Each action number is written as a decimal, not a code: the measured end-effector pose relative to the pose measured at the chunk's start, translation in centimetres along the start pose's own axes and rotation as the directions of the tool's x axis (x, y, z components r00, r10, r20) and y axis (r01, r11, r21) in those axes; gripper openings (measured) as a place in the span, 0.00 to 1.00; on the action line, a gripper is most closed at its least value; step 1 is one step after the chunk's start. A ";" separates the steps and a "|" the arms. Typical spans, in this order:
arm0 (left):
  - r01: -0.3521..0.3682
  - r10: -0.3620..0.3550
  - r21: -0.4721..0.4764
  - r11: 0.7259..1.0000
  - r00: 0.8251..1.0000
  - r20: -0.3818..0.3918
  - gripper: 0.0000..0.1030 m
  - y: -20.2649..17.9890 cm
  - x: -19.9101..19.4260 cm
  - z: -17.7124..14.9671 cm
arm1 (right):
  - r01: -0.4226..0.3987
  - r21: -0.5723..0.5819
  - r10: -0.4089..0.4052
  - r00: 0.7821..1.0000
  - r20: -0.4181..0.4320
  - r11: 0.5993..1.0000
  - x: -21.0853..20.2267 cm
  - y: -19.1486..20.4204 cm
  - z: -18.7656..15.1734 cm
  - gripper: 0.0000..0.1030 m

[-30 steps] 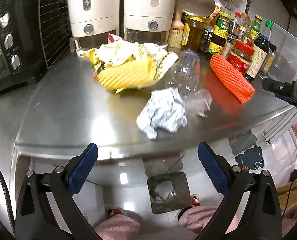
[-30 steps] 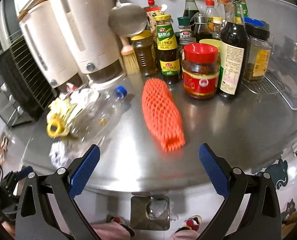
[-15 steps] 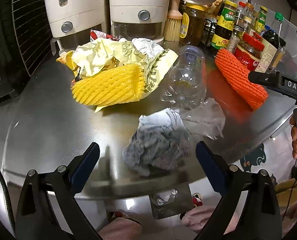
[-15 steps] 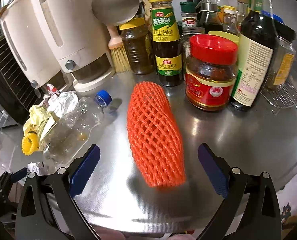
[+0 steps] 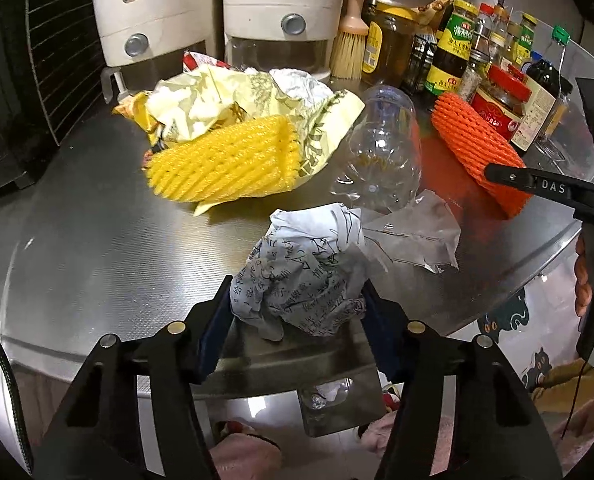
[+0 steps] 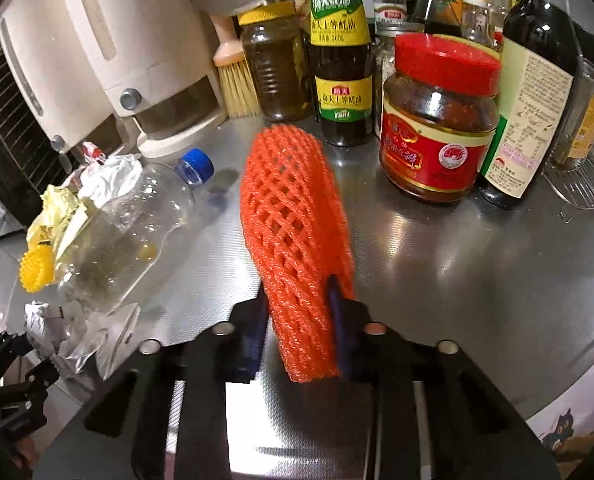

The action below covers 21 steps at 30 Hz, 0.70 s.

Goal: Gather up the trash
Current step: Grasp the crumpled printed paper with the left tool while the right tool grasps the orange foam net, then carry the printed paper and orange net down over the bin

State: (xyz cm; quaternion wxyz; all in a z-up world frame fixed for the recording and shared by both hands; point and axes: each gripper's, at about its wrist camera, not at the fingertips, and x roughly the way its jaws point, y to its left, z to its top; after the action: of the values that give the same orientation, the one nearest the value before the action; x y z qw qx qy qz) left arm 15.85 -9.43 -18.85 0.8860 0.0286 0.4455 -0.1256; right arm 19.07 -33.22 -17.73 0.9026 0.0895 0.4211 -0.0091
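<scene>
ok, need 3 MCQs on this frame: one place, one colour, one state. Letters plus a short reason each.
1. Where is the clear plastic bottle?
A. upright among the sauces
B. lying on the steel counter
C. in the bin below

2. What colour is the bottle's cap?
A. blue
B. red
C. green

3. What is the left gripper doing?
A. hanging open
B. shut on nothing
C. shut on the crumpled printed paper

Key: B, it lies on its side beside the orange foam net; A, the cap shows blue in the right wrist view; C, both pads press the paper's sides.
</scene>
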 end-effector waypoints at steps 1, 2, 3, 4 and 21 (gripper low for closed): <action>-0.001 0.001 -0.002 1.000 1.000 0.005 0.55 0.0 -0.3 -0.1 | -0.004 -0.001 0.004 1.000 0.007 1.000 -0.5 0.1 -0.1 0.19; -0.004 0.004 -0.004 1.000 1.000 0.011 0.55 0.1 -0.7 -0.2 | -0.009 -0.001 0.009 1.000 0.015 1.000 -1.0 0.2 -0.1 0.18; -0.007 0.007 -0.006 1.000 1.000 0.016 0.54 0.2 -1.1 -0.3 | -0.013 -0.004 0.014 0.999 0.029 1.000 -1.8 0.4 -0.2 0.18; -0.012 0.012 -0.010 1.000 1.000 0.024 0.54 0.3 -1.6 -0.5 | -0.013 -0.010 0.013 0.999 0.042 1.000 -2.6 0.7 -0.3 0.18; -0.011 0.016 -0.037 0.999 0.990 0.140 0.54 0.0 -12.2 -6.3 | -0.070 -0.108 0.090 0.978 0.189 0.992 -16.2 5.7 -7.6 0.18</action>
State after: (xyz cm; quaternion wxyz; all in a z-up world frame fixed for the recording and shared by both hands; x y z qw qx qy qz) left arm 3.97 -5.96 -12.89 0.9163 0.0066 0.3841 -0.1131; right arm 3.37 -27.30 -9.34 0.9422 0.0593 0.3272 0.0398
